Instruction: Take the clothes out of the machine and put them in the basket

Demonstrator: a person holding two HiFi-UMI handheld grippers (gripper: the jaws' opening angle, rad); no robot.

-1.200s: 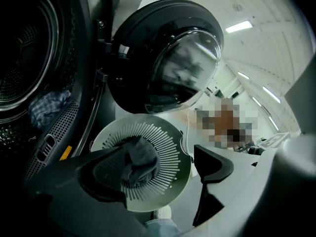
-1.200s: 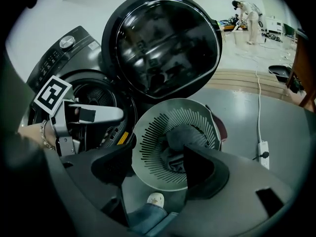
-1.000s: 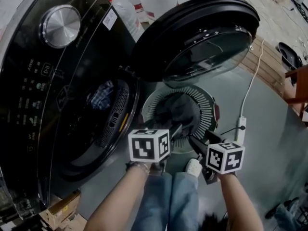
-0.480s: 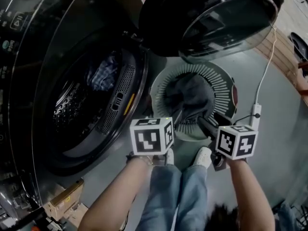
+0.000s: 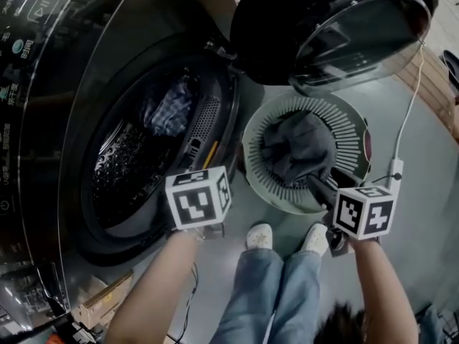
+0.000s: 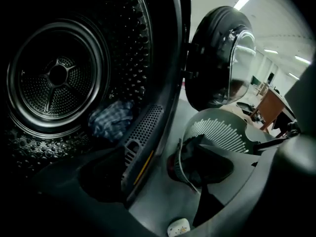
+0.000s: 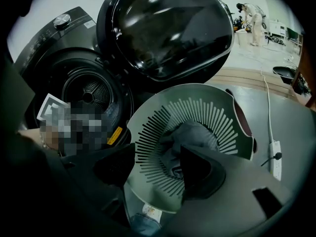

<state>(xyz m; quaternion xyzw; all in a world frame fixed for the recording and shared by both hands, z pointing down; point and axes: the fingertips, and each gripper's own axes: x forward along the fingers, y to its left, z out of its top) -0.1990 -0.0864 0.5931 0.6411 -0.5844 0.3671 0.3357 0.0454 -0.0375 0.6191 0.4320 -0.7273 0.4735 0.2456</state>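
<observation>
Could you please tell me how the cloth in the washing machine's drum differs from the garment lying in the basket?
The checked cloth is patterned in blue and white; the dark garment is plain grey. The checked cloth lies inside the drum, not yet taken out; the dark garment already sits in the basket. Both are crumpled in a heap.

Ahead-left of the left claw point(image 6: 155, 184), a shirt point(image 6: 109, 120) lay in the drum point(image 6: 57, 78). To its right stood the basket point(image 5: 348, 124), with clothes point(image 5: 294, 145) inside, just ahead of the right claw point(image 7: 158, 172).
</observation>
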